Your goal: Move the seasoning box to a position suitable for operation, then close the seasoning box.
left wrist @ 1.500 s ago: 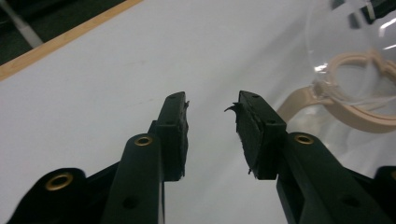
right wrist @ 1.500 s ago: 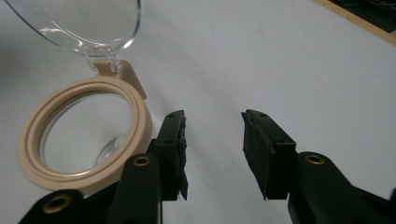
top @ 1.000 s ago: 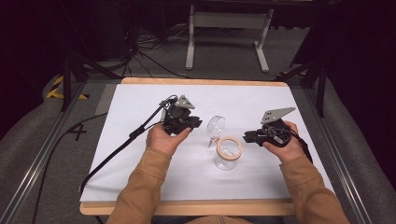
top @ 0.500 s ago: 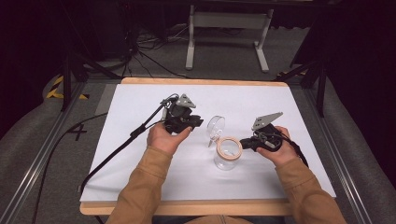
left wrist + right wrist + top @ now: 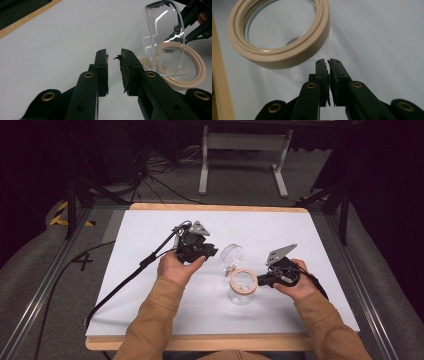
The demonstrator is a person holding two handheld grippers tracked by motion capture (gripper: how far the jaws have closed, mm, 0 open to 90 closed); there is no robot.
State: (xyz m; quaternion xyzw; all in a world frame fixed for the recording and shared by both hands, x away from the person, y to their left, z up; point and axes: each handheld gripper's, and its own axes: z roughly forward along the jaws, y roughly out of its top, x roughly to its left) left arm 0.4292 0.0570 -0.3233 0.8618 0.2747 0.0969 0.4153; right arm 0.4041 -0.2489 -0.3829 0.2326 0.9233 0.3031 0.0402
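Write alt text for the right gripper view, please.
The right gripper, jaws shut and empty, sits just beside a clear glass jar with a beige rim, on a white table.

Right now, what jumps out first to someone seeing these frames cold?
The clear glass jar with its beige rim ring, standing mid-table on the white sheet, its round clear lid flipped up just behind it. The right gripper sits right beside the jar's rim with its jaws nearly together and nothing between them. The left gripper points at the lid from the other side, jaws slightly apart.
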